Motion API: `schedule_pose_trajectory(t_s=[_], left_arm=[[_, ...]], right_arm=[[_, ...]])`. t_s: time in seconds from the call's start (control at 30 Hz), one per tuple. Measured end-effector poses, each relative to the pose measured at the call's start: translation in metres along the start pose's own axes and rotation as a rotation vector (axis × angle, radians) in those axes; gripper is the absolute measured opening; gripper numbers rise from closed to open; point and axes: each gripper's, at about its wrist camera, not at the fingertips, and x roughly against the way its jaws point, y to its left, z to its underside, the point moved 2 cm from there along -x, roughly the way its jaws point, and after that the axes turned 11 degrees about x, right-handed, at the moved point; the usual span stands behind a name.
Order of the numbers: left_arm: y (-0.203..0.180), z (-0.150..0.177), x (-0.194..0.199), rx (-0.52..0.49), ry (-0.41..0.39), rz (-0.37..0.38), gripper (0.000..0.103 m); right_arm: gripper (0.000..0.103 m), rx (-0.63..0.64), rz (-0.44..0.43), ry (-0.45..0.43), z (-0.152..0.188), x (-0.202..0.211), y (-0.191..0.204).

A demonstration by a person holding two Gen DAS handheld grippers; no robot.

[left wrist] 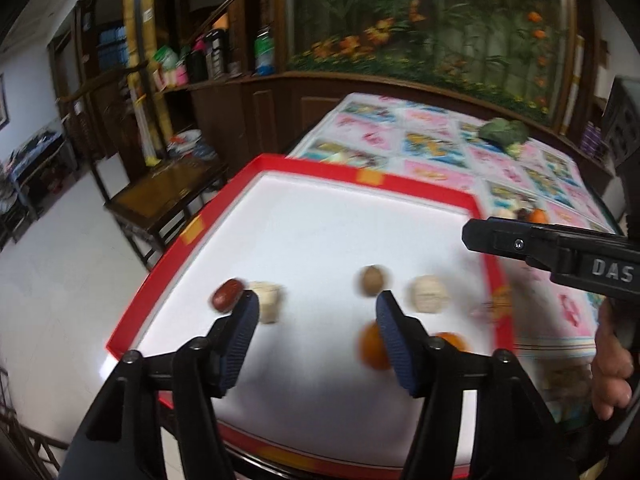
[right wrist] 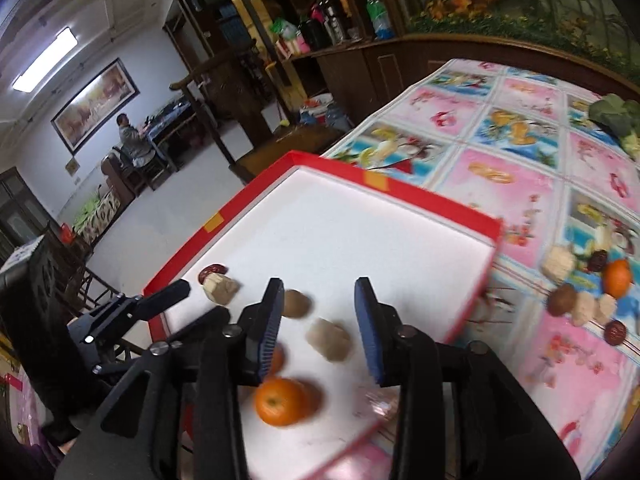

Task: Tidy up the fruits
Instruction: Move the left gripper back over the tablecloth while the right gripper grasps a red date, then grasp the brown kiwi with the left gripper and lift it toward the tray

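A white tray with a red rim holds a red date, two beige pieces, a walnut and two oranges. My left gripper hovers open over the tray's near part, with nothing between its blue pads. My right gripper is open above the tray. A beige piece lies on the tray in the gap between its pads, untouched. An orange sits below its left finger, and the walnut is beside it.
On the flowered tablecloth right of the tray lies a cluster with an orange, a walnut, dates and beige pieces. A green leafy vegetable lies farther back. A wooden chair stands left of the table. A person sits far off.
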Motion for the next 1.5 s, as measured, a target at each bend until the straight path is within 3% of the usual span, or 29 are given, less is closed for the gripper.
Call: schedule_pose_trajectory(t_s=[0.23,0.43,0.67,0.9,1.0,1.07,1.23,1.3,1.5], left_arm=[[-0.065,0.011,0.014,-0.118,0.013,0.117,0.069],[-0.12,0.023,0.012,-0.214,0.065,0.199,0.069],[-0.156,0.021,-0.013,-0.251,0.129,0.189,0.069],[-0.182,0.014,-0.059,-0.264,0.209,0.118,0.069],[-0.19,0.009,-0.076,-0.26,0.236,0.1,0.069],[-0.195,0.004,-0.084,-0.253,0.237,0.095,0.069],[-0.209,-0.002,-0.106,-0.275,0.244,0.067,0.068],[-0.209,-0.003,-0.111,-0.279,0.243,0.053,0.06],[-0.215,-0.008,-0.122,-0.29,0.251,0.09,0.053]], right_arm=[[0.041,-0.084,0.138,-0.033,0.039,0.057,-0.069],[0.041,-0.119,0.26,0.012,0.068,0.081,-0.128],[0.04,-0.106,0.319,0.072,0.075,0.071,-0.166],[0.04,-0.09,0.263,0.097,0.07,0.05,-0.178],[0.028,-0.066,0.29,0.102,0.074,0.052,-0.177],[0.029,-0.062,0.293,0.102,0.076,0.055,-0.177],[0.029,-0.157,0.264,0.068,0.076,0.076,-0.189],[0.029,-0.212,0.267,0.041,0.076,0.087,-0.198],[0.028,-0.325,0.25,-0.017,0.075,0.104,-0.213]])
